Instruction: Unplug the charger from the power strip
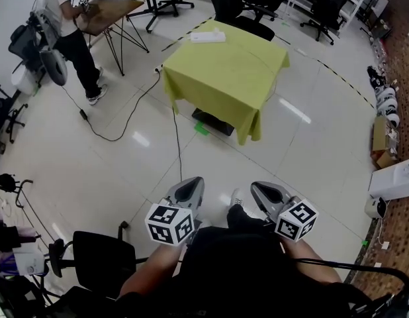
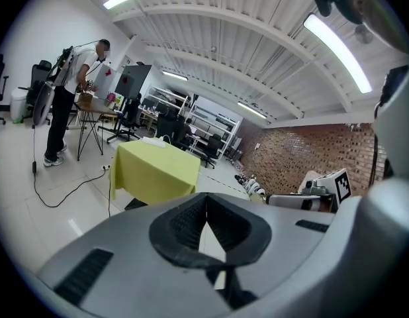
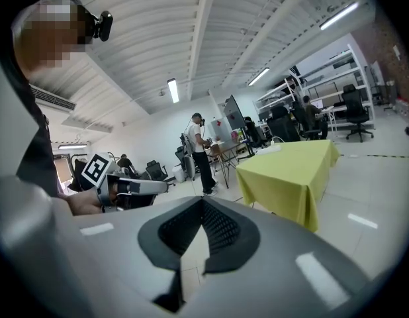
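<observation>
A table under a yellow-green cloth [image 1: 224, 71] stands well ahead of me on the shiny floor. A white power strip [image 1: 208, 37] lies near its far edge; I cannot make out a charger on it at this distance. My left gripper [image 1: 189, 189] and right gripper [image 1: 263, 192] are held side by side close to my body, far short of the table. Both are shut with nothing between the jaws. The left gripper view has the table [image 2: 155, 167] ahead at the left and the right gripper [image 2: 323, 194] beside it. In the right gripper view the table [image 3: 290, 171] is at the right.
A person [image 1: 69, 32] stands at the back left by a wooden folding table [image 1: 112, 12]. A black cable [image 1: 135, 105] trails over the floor from the table's left corner. Office chairs [image 1: 251, 5] stand behind the table, another chair [image 1: 102, 257] at my lower left, boxes [image 1: 393, 177] at the right.
</observation>
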{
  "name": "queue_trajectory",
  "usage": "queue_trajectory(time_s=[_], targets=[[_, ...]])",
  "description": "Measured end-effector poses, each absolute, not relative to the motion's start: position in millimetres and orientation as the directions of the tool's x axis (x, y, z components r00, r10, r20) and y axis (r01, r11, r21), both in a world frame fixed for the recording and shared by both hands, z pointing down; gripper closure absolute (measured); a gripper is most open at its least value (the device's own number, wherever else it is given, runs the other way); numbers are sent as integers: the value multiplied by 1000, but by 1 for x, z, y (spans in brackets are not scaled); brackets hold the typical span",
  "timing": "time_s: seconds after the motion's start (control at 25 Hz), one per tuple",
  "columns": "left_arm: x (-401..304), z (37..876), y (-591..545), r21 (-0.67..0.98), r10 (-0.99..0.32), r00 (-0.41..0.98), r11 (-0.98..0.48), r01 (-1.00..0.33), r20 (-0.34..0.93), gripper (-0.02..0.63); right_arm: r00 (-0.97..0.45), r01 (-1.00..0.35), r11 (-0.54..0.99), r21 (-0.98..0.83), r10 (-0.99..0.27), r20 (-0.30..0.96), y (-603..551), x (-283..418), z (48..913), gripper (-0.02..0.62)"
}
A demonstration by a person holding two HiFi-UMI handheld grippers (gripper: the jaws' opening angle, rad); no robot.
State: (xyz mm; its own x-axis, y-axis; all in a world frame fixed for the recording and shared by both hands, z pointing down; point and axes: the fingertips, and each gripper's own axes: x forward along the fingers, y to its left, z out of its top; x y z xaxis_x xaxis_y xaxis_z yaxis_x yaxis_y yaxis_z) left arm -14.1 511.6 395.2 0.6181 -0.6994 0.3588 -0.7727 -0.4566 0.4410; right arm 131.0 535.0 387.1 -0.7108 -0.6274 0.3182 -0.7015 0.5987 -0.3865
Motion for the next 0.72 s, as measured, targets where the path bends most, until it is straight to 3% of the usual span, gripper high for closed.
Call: queue_trajectory(time_s=[0.72], targets=[[20, 382, 342, 358, -761, 509, -381, -852, 403, 599, -786, -610, 670, -423, -581, 213, 344, 166, 379, 594]])
